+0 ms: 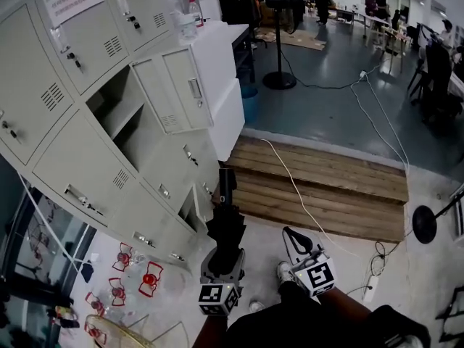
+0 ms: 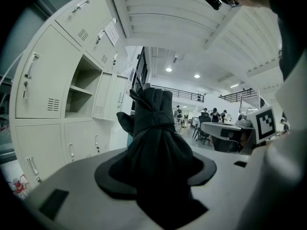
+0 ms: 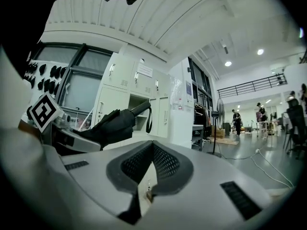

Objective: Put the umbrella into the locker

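Observation:
A black folded umbrella (image 1: 226, 223) sticks out of my left gripper (image 1: 223, 254), handle end pointing toward the grey lockers (image 1: 80, 165). In the left gripper view the jaws are shut on the umbrella's bunched fabric (image 2: 153, 143), which fills the gap between them. One locker compartment (image 1: 123, 118) stands open, its door (image 1: 177, 89) swung to the right; the open compartment (image 2: 79, 87) lies ahead and to the left. My right gripper (image 1: 292, 235) hangs beside the left, holding nothing, its pads (image 3: 165, 164) almost meeting. From the right gripper view, the umbrella (image 3: 112, 123) shows at left.
A lower locker door (image 1: 197, 207) is ajar near the umbrella's tip. A wooden step (image 1: 326, 187) with a white cable across it lies to the right. Red objects (image 1: 148, 278) sit on the floor below the lockers. A fan stand (image 1: 279, 78) and several people are far behind.

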Demonstrator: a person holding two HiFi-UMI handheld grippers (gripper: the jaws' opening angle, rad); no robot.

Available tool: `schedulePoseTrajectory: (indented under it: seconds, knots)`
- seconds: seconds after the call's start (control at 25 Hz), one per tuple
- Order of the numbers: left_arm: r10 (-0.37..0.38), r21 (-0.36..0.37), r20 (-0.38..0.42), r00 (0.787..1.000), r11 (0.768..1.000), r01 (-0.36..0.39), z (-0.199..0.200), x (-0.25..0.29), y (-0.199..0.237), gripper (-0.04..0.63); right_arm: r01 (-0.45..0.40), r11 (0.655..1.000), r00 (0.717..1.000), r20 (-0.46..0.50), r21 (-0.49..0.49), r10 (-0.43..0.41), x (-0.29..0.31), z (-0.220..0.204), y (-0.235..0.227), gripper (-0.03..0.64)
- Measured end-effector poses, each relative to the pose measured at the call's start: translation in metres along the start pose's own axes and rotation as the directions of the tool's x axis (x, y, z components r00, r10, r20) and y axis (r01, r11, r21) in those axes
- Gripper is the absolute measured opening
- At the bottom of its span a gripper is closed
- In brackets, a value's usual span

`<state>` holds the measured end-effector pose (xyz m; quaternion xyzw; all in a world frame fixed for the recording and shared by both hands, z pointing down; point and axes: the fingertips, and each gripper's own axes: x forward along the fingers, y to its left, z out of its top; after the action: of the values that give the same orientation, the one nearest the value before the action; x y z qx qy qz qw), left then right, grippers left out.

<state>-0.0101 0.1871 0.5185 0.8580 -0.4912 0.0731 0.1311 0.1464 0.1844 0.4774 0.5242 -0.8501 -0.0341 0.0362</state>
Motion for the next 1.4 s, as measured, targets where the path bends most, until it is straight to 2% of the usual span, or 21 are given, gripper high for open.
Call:
schedulePoseTrajectory:
  seconds: [0.44,0.64,0.76,0.92,1.2,1.4]
  knots:
    - [0.099,-0.035,-0.009,0.995,0.994,-0.099,0.021,0.064,0.037,0.252,-0.143,0.989,0.989,0.029,-0.036,0.144,0.1,0.018,-0.036,0.0]
    - [0.171,-0.016,-0.019,0.985,0.985,-0.172,0.024,0.096,0.052,0.252,-0.196,0.979,0.98,0.035,-0.046,0.198,0.134,0.017,-0.066,0.0]
    - [0.206,-0.052,0.004,0.979,0.977,-0.205,0.027,0.116,0.06,0.252,-0.225,0.973,0.973,0.043,-0.052,0.227,0.156,0.017,-0.082,0.0]
    - [0.258,-0.09,-0.007,0.966,0.962,-0.258,0.029,0.129,0.065,0.252,-0.27,0.962,0.96,0.065,-0.037,0.272,0.175,0.017,-0.094,-0.001]
    - [0.332,-0.153,-0.007,0.943,0.932,-0.329,0.036,0.146,0.084,0.252,-0.361,0.932,0.93,0.065,-0.028,0.362,0.213,0.013,-0.089,0.0]
    - [0.368,-0.171,-0.011,0.93,0.916,-0.364,0.037,0.154,0.119,0.252,-0.414,0.91,0.907,0.072,-0.035,0.416,0.257,0.011,-0.07,-0.002]
